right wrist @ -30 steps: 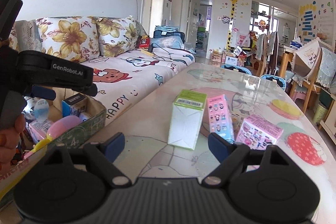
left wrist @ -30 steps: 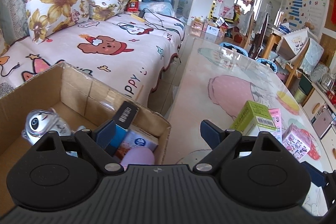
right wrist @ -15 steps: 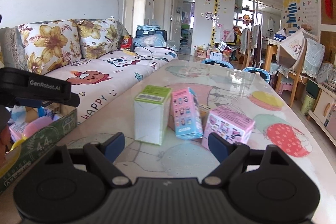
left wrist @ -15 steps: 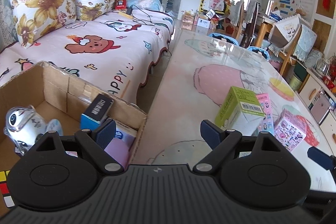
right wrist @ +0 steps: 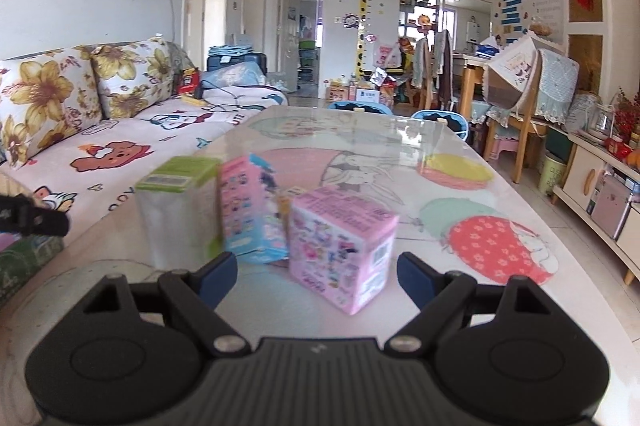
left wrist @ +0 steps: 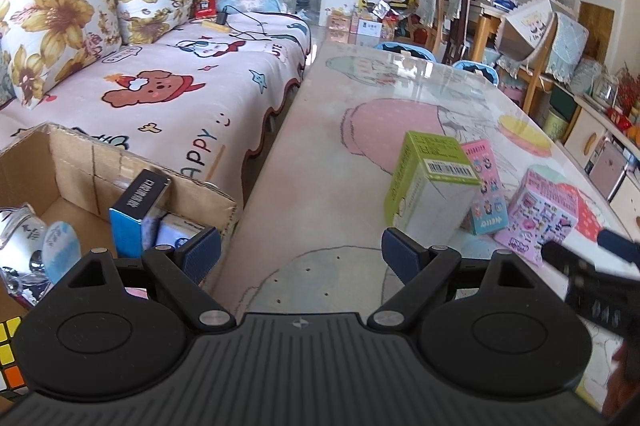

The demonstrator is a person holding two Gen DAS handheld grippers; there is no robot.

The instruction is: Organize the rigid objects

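Three boxes stand together on the table: a green-topped white box (left wrist: 430, 186) (right wrist: 176, 210), a pink and blue box (left wrist: 482, 196) (right wrist: 250, 214) and a pink cube box (left wrist: 538, 216) (right wrist: 340, 246). My left gripper (left wrist: 300, 252) is open and empty over the table edge, between the cardboard box (left wrist: 72, 166) on the left and the green box on the right. My right gripper (right wrist: 316, 272) is open and empty, with the pink cube box just ahead of its jaws. The right gripper also shows at the left wrist view's right edge (left wrist: 592, 266).
The cardboard box holds a blue carton (left wrist: 136, 210), a white panda toy (left wrist: 20, 238), a puzzle cube (left wrist: 10, 354) and other items. A sofa with a cartoon cover (left wrist: 160, 94) runs along the left. Chairs and cabinets (right wrist: 520, 114) stand beyond the table (left wrist: 320, 186).
Both grippers have swung to the right. The left one has moved from over the cardboard box toward the table. The right one has closed in on the pink cube box.
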